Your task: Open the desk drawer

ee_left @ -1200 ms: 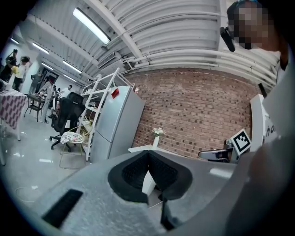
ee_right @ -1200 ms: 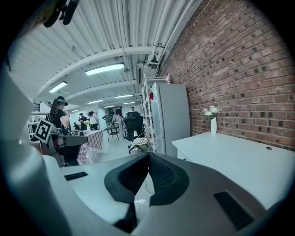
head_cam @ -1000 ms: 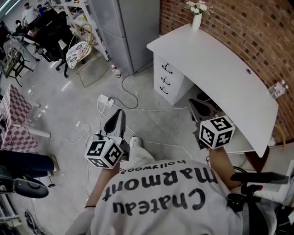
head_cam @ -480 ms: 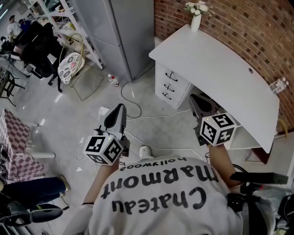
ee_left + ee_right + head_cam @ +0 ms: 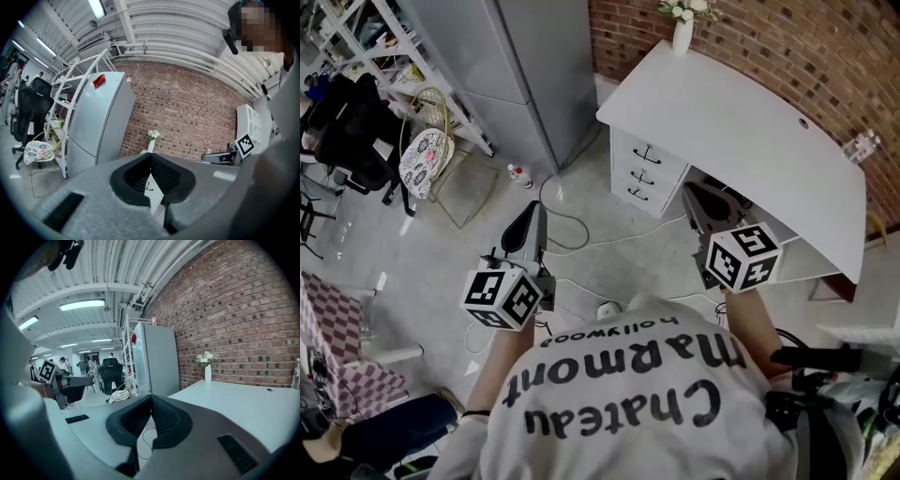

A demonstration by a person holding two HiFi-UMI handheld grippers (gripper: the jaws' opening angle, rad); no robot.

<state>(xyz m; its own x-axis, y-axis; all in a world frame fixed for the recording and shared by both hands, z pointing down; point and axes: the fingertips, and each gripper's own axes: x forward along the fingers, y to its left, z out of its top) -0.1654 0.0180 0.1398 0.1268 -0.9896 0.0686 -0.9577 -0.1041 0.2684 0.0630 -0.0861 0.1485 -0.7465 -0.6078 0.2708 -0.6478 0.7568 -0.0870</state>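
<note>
A white desk stands against the brick wall. Its drawer unit sits under the left end, with three shut drawers that have dark handles. My left gripper hangs over the floor left of the drawers, well short of them, shut and empty. My right gripper is shut on nothing in front of the desk's knee space, just right of the drawer unit. In the left gripper view the closed tips point at the drawer front. The right gripper view shows shut tips beside the desk top.
A grey fridge stands left of the desk. Cables and a small bottle lie on the floor ahead. A vase of flowers and a clear bottle stand on the desk. A wire chair is further left.
Both grippers have travelled forward toward the desk and drawers, which now lie closer in the head view. Their jaws stayed shut.
</note>
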